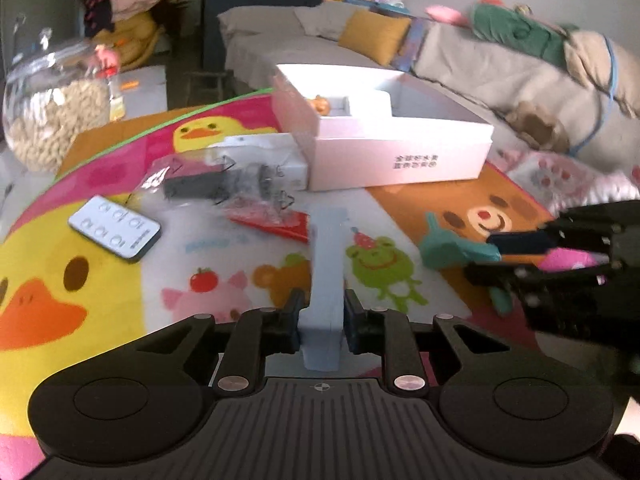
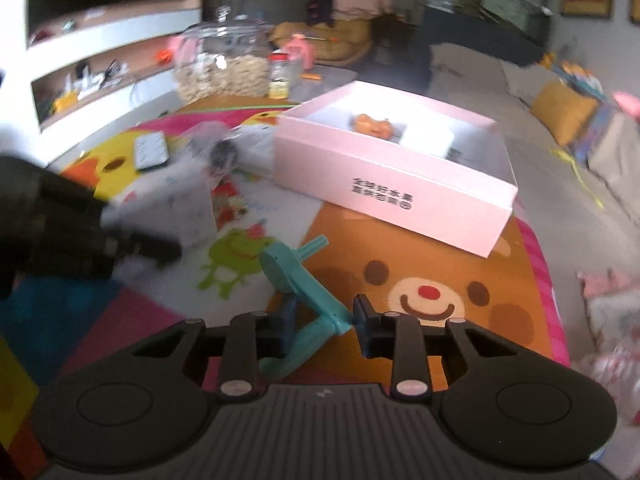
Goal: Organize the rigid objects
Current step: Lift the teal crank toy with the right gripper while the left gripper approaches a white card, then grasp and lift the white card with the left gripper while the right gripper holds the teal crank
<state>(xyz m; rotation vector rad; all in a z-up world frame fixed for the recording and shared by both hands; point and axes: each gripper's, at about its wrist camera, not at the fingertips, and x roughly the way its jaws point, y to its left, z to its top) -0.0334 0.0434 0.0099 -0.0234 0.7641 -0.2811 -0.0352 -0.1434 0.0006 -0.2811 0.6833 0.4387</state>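
Cartoon-print play mat (image 1: 60,264) over the worktop, sofa behind, open white box (image 1: 400,152) at far centre. Left gripper (image 1: 322,318) has its jaws closed on a pale blue block (image 1: 326,264), lifted off the mat, long axis running straight away from the jaws toward the box. Right gripper (image 2: 322,322) has a teal plastic handle piece (image 2: 304,284) between its jaws, but the right jaw shows a gap, so whether it is gripped cannot be told; the piece slants from near-centre up to far-left. Box lies dead ahead of the left gripper and ahead-right of the right one, with both about equally near. Remote (image 1: 114,232) and bag of binder clips (image 1: 228,184) sit on the mat at left. Likely next step: carry both forward into the box.
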